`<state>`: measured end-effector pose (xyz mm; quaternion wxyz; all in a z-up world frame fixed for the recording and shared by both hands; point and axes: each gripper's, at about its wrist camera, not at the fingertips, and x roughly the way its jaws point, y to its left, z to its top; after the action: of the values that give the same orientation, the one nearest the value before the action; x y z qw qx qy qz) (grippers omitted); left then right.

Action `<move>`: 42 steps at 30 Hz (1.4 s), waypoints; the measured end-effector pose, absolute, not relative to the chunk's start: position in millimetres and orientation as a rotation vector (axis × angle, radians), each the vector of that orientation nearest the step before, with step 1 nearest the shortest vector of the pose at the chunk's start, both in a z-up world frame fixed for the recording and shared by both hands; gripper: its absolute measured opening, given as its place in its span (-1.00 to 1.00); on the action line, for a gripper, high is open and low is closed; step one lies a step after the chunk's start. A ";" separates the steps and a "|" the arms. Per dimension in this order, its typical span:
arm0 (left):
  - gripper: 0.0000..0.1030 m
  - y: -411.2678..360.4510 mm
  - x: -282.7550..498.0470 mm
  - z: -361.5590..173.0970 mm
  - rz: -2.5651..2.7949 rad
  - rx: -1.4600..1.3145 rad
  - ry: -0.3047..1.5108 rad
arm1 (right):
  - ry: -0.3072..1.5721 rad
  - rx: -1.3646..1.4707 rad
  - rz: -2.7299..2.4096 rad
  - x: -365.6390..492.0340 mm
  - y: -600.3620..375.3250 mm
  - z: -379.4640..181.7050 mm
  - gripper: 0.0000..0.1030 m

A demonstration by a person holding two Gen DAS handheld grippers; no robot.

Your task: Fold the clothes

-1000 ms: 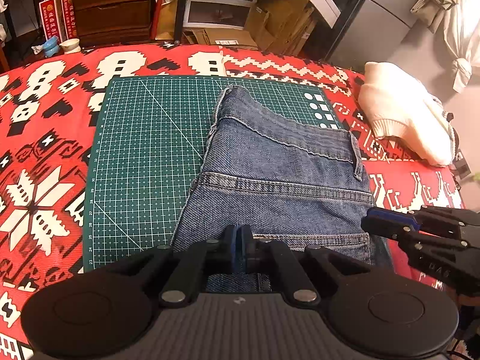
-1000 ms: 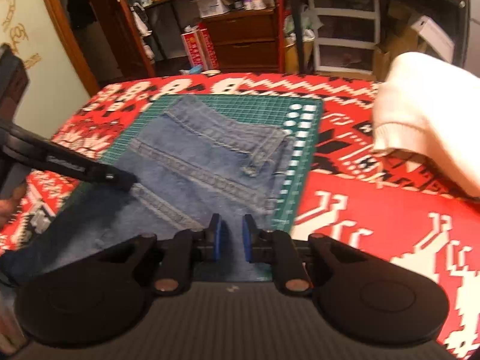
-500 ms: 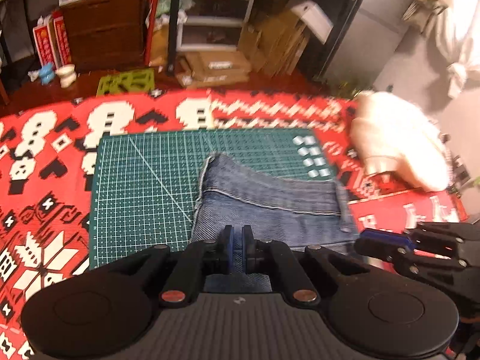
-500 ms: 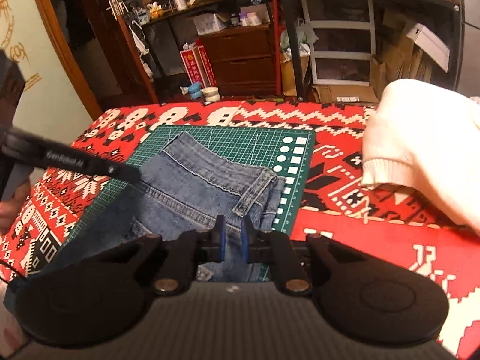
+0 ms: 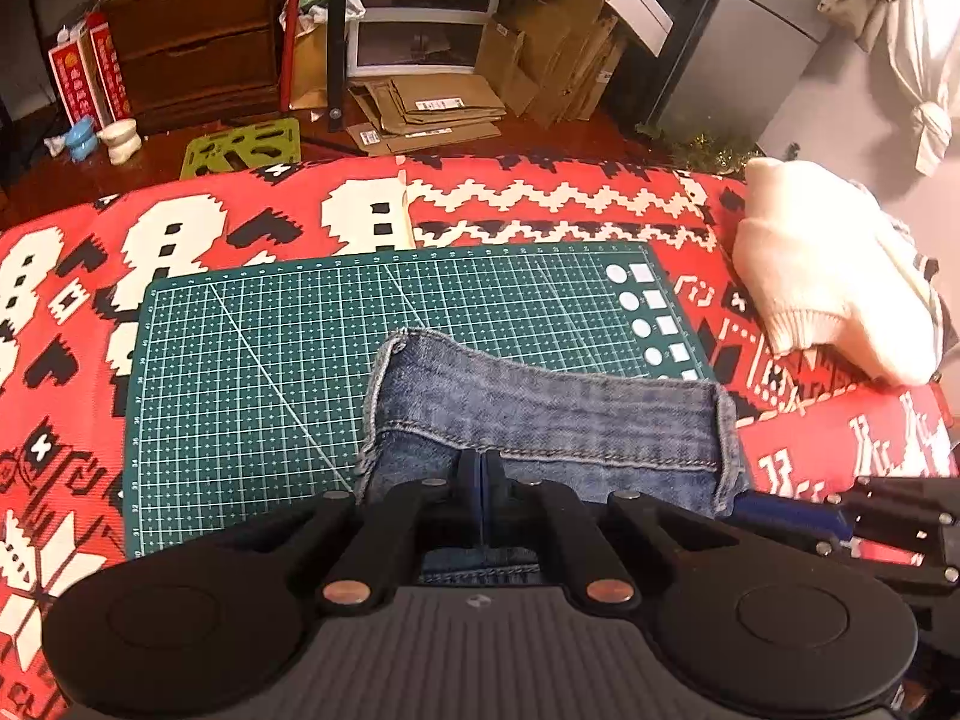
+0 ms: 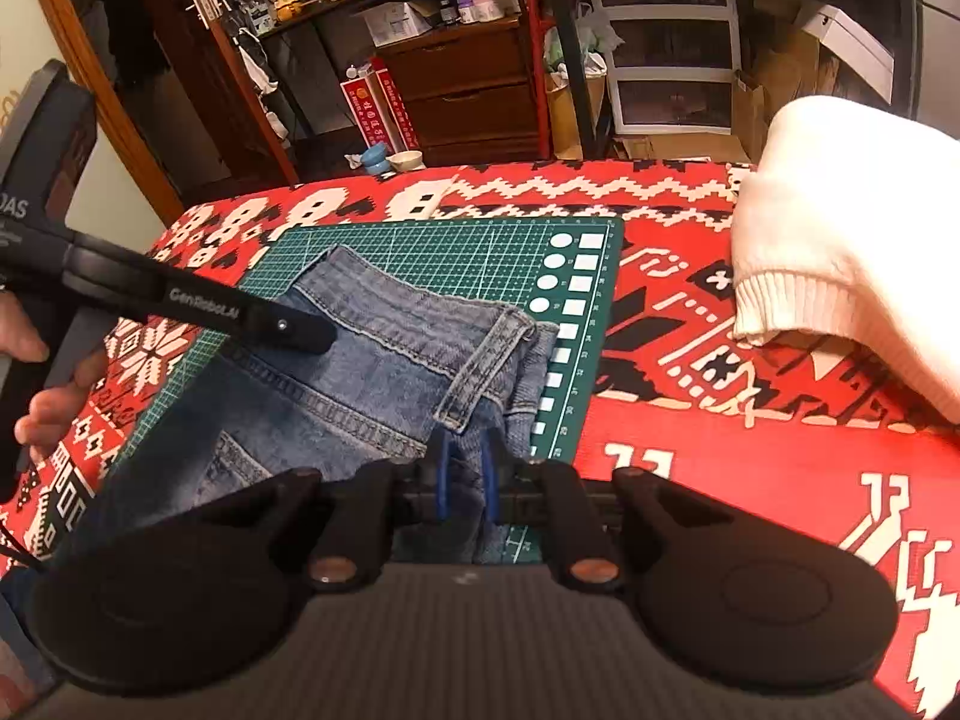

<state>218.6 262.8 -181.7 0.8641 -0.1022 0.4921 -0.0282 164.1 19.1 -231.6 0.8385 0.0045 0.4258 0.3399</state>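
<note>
Blue jeans (image 5: 540, 414) lie on the green cutting mat (image 5: 300, 360), with their near part raised off it. My left gripper (image 5: 480, 480) is shut on the denim just below a stitched seam. My right gripper (image 6: 465, 468) is shut on a thick bunch of the jeans (image 6: 384, 372) at their right edge, below a belt loop (image 6: 480, 366). In the left wrist view the right gripper's blue-padded fingers (image 5: 786, 513) reach in from the right at the jeans' corner. In the right wrist view a left gripper finger (image 6: 288, 327) crosses over the denim from the left.
A folded white sweater (image 5: 828, 288) sits on the red patterned blanket (image 5: 540, 198) right of the mat (image 6: 456, 252). A hand (image 6: 36, 414) holds the left gripper's handle. Beyond the blanket's far edge are drawers, cardboard boxes and shelves on the floor.
Both grippers have risen and drawn back with the denim in them. The jeans' far edge has slid toward me, uncovering more of the mat's far half.
</note>
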 end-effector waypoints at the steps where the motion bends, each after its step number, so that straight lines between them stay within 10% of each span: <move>1: -0.93 262.6 219.7 -180.7 -0.061 -0.220 1.028 | 0.903 0.021 0.718 164.6 17.5 -230.7 -0.77; 11: -0.40 291.0 227.3 -180.3 -0.040 -0.284 1.026 | 0.911 0.221 0.698 185.3 -13.0 -221.6 -0.44; 35: -0.39 311.4 255.5 -199.3 -0.091 -0.310 1.054 | 1.024 0.497 0.759 248.1 -12.1 -272.4 -0.32; 42: -0.76 307.3 250.2 -195.3 -0.083 -0.324 1.016 | 1.018 0.477 0.775 247.8 -7.3 -272.4 -0.37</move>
<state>250.2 307.3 -195.3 0.8604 -0.1545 0.4841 -0.0394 247.8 -7.3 -272.4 0.7757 0.2203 0.4705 0.3582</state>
